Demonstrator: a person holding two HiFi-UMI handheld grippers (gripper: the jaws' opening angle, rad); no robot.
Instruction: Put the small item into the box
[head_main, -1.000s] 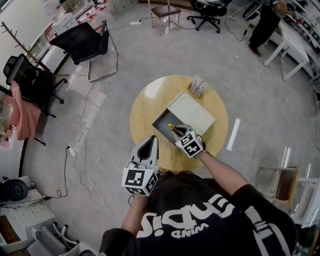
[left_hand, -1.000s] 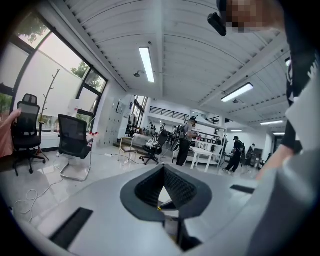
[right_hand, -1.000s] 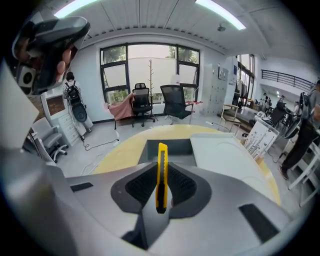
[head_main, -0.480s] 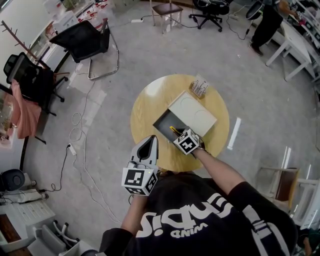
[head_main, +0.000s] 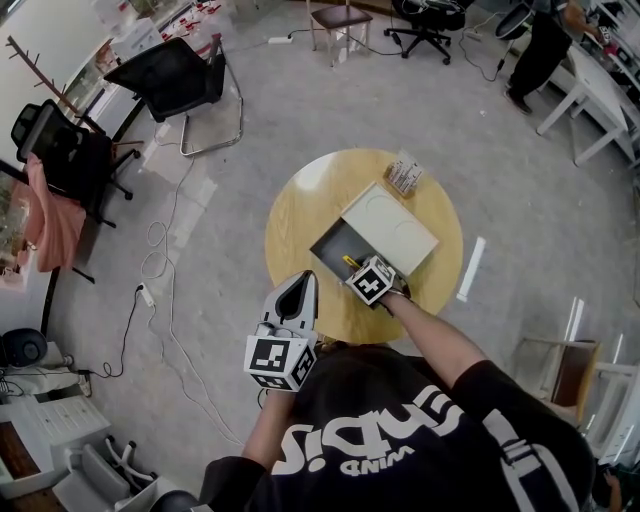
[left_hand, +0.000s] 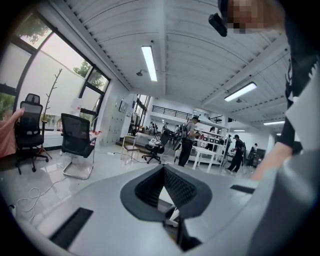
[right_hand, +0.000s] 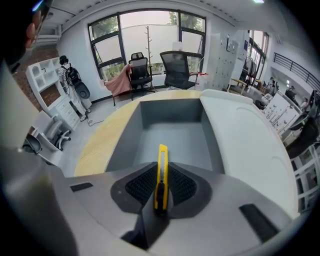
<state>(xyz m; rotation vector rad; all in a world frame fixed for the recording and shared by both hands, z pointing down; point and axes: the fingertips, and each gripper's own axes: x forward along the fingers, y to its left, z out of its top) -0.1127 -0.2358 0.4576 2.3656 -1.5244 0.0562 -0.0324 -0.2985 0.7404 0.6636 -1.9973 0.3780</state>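
Note:
A grey box (head_main: 333, 243) stands on the round wooden table (head_main: 300, 205), its white lid (head_main: 392, 224) slid back so the near end is open. My right gripper (head_main: 352, 266) is shut on a yellow utility knife (head_main: 349, 263) at the box's open end. In the right gripper view the knife (right_hand: 161, 172) stands on edge between the pads, pointing over the bare grey box floor (right_hand: 172, 137), with the lid (right_hand: 240, 137) to the right. My left gripper (head_main: 299, 286) hangs off the table's near edge, close to my body, shut (left_hand: 164, 182) with nothing in it.
A small white packet (head_main: 403, 175) lies on the table beyond the lid. Office chairs (head_main: 172, 82) and loose cables (head_main: 160, 240) are on the floor to the left. A person (head_main: 540, 50) stands by white desks at far right.
My right gripper with the knife has edged slightly closer to the box's open end. The left gripper has stayed where it was.

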